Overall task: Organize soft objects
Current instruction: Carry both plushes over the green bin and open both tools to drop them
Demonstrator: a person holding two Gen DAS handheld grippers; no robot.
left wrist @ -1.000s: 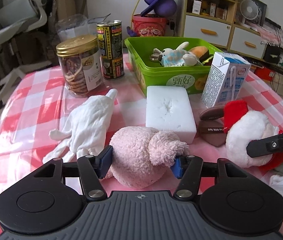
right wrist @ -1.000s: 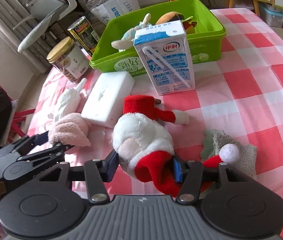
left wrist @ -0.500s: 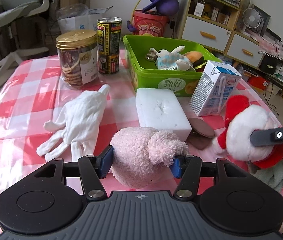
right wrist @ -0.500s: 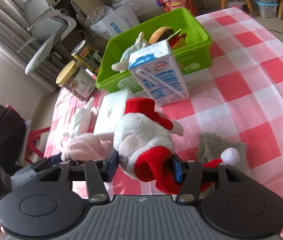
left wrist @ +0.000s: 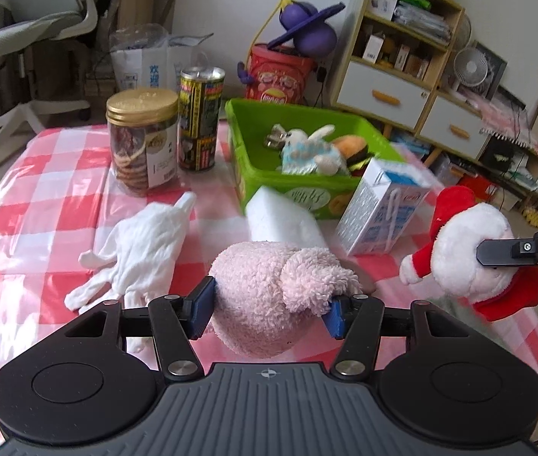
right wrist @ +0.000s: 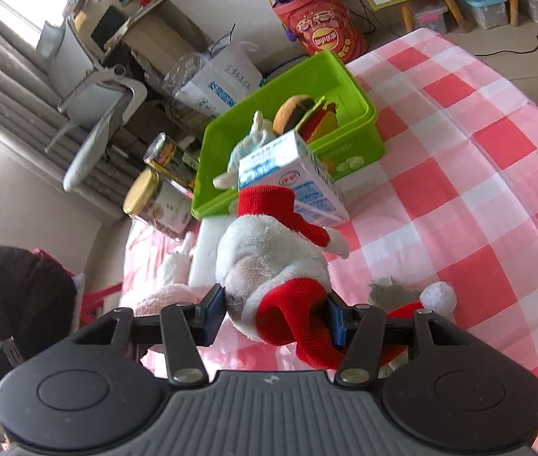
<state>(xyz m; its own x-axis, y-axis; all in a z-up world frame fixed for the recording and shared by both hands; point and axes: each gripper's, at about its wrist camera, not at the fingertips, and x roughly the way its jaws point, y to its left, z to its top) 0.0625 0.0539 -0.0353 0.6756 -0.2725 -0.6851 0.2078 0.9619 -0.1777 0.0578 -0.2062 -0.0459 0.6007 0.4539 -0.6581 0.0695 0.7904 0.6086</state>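
Note:
My left gripper (left wrist: 269,313) is shut on a fluffy pink plush (left wrist: 272,288), held a little above the checked table. My right gripper (right wrist: 274,313) is shut on a white plush in a red Santa outfit (right wrist: 269,262), also lifted; the same Santa plush (left wrist: 470,254) shows at the right of the left wrist view. A green bin (left wrist: 261,121) behind holds a small white-and-blue bunny (left wrist: 306,148) and a burger plush (left wrist: 352,150). A white glove (left wrist: 143,243) lies flat to the left. A grey cloth (right wrist: 390,290) lies under the right gripper.
A milk carton (left wrist: 382,209) and a white foam block (left wrist: 280,216) stand between the grippers and the bin. A cookie jar (left wrist: 141,140) and a tall can (left wrist: 198,117) stand at the bin's left. An office chair (left wrist: 33,19) and shelves stand beyond the table.
Both grippers have risen with their plushes still held. The Santa plush has left the table and the right view has rolled, tilting the scene. The bin and carton look farther below.

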